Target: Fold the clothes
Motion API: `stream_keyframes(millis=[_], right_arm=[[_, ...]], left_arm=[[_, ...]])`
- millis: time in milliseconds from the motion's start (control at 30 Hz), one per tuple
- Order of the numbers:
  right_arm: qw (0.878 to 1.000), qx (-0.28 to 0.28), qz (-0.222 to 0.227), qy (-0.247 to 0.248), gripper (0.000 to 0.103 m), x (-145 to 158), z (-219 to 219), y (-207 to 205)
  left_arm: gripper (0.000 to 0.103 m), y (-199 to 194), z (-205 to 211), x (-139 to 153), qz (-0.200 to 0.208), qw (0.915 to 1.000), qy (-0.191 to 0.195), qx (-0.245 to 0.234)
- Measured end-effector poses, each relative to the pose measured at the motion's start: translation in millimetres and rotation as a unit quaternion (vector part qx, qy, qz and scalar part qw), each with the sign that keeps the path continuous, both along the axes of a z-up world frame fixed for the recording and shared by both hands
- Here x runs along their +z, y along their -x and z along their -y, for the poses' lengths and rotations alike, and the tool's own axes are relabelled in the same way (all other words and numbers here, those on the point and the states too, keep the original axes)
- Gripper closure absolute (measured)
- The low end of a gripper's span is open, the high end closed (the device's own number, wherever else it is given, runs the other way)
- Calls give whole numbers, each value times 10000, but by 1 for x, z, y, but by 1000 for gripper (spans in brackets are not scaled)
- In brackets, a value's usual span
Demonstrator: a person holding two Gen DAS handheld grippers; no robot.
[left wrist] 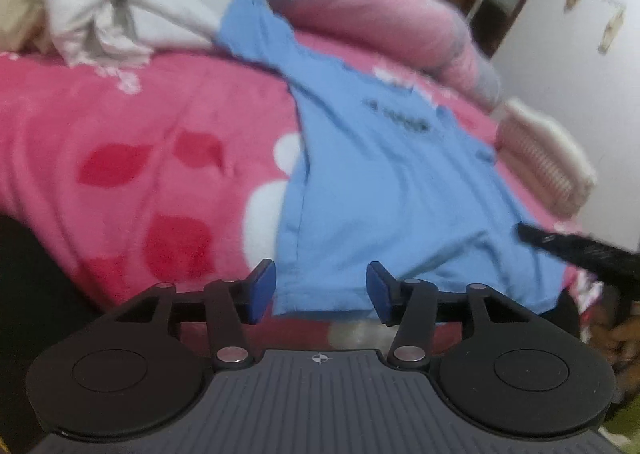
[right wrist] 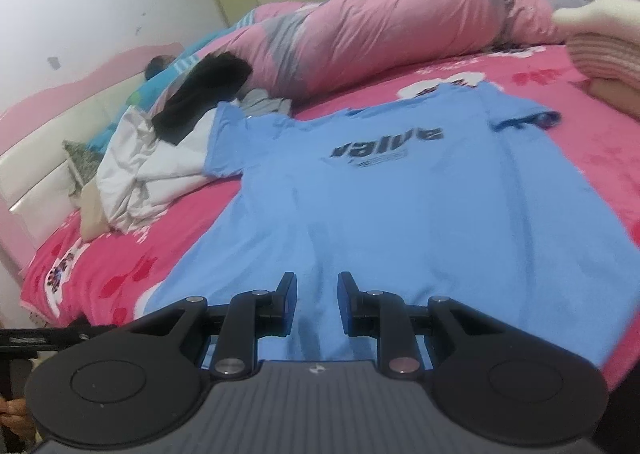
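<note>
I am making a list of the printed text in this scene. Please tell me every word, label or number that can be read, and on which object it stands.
"valve": large dark letters on the chest of the blue T-shirt, read in the right wrist view; the first letter is blurred.
Smaller print directly under that word: too small and blurred to read.
The same chest print in the left wrist view: blurred, unreadable.
No other text shows.

Blue T-shirt (right wrist: 400, 205) chest print: "valve"; smaller line unreadable.
</note>
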State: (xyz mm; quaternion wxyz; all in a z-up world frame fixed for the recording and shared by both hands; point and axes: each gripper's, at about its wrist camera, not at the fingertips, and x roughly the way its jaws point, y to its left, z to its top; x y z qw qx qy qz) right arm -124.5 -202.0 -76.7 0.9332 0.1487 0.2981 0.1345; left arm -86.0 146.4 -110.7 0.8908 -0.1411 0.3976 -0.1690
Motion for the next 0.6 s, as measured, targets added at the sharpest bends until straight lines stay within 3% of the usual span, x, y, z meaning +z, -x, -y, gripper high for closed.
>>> stream_keyframes(millis=[133,267,333,433,500,600], right_arm=[[9984,-512,227,21,79,10,30,18],[9896,-1366,422,168,79,17,81,45],[9804,-1943,304,155,74,15,111,56],[9628,-2670,-116,-396,66,2,158,65],[9564,-2809,-232,-767,66,-7,180,69],[9594,-2654,-278,-910,65,-13,192,63]], left_arm=[[55,-6,0,-5,-166,9999,25,36],[56,-10,-1,-9,-295,9995,79,69],[59,-13,-2,-10,-360,9993,106,86],[66,-16,-3,-13,-449,9988,141,135],[68,-18,-4,-13,-491,9984,151,222],[78,-19,-5,-12,-483,9982,152,327]])
